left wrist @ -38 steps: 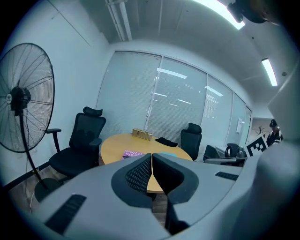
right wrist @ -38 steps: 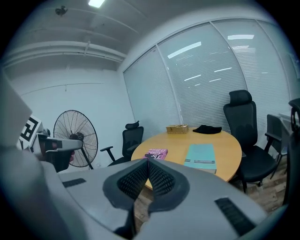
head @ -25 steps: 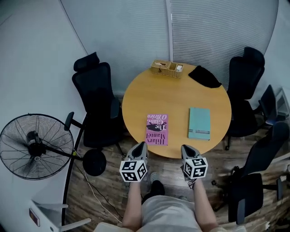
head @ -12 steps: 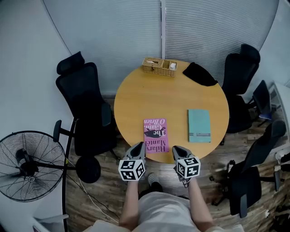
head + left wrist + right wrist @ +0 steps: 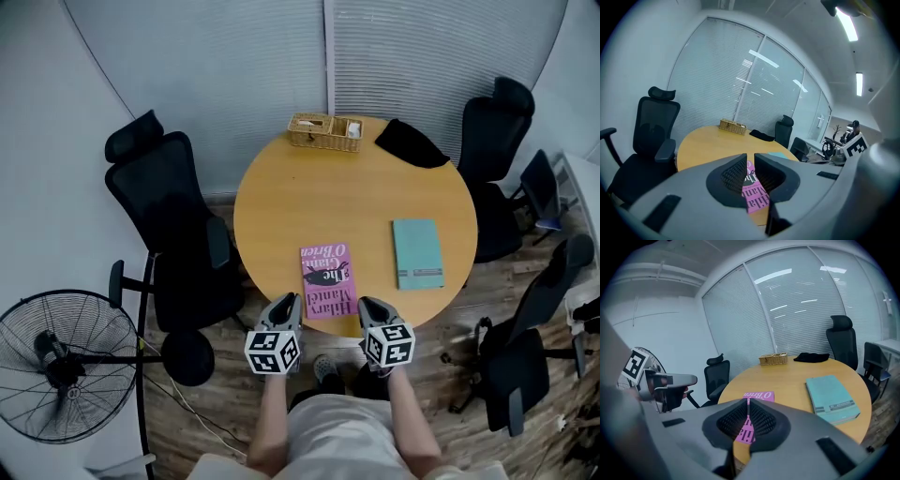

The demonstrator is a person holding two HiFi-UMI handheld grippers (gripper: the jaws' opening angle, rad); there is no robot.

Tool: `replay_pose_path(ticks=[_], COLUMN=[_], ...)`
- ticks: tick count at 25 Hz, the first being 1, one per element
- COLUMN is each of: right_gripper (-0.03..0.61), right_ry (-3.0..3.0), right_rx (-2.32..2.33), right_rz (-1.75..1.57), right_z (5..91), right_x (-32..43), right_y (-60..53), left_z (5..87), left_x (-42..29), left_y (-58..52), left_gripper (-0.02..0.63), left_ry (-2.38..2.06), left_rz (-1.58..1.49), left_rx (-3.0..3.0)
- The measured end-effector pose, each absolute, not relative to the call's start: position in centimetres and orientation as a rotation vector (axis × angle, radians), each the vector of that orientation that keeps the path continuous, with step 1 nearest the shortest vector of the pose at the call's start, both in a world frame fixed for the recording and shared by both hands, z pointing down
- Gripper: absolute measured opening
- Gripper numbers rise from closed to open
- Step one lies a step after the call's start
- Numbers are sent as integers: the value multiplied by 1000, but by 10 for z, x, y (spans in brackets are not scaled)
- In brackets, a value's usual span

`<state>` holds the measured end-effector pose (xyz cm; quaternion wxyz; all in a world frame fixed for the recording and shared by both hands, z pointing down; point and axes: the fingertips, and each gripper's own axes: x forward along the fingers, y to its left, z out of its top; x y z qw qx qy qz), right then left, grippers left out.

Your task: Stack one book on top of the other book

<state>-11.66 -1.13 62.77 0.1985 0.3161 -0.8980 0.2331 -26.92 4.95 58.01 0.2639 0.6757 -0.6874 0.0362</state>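
At the near edge of the round wooden table, the left gripper and the right gripper flank the near end of the pink paperback book. A second ago both hung short of the rim, over the floor; whether either tip now touches the book cannot be told. The pink book lies flat with its title end away from the person. The teal hardcover book lies flat to its right, well apart, and neither book has shifted on the table since then. The left gripper's jaws have just been opening and stand a narrow slit apart with nothing between them, the pink cover showing beyond the gap. The right gripper's jaws are pressed together and empty. At the far rim sit a woven wicker basket and a black cloth.
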Motion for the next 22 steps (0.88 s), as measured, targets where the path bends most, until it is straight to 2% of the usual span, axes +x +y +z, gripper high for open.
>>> replay_pose_path(ticks=[3, 5, 9, 18, 22], right_gripper=[31, 79, 115, 240, 242], right_ry=[-2519, -2525, -2532, -2458, -2404], right_rx=[882, 874, 836, 695, 679], right_rz=[652, 655, 701, 779, 815], right_z=[627, 627, 635, 677, 699], right_x=[-118, -118, -120, -140, -146], right_y=[-13, -14, -14, -25, -32], left_z=[583, 587, 603, 655, 677], left_x=[-271, -271, -263, -254, -260], left_y=[47, 46, 42, 33, 35], left_gripper=[140, 171, 210, 229, 229], left_ry=[-1848, -1836, -1770, -1661, -1642], left_rz=[105, 111, 127, 149, 148], left_rx=[1824, 1821, 1825, 1741, 1675])
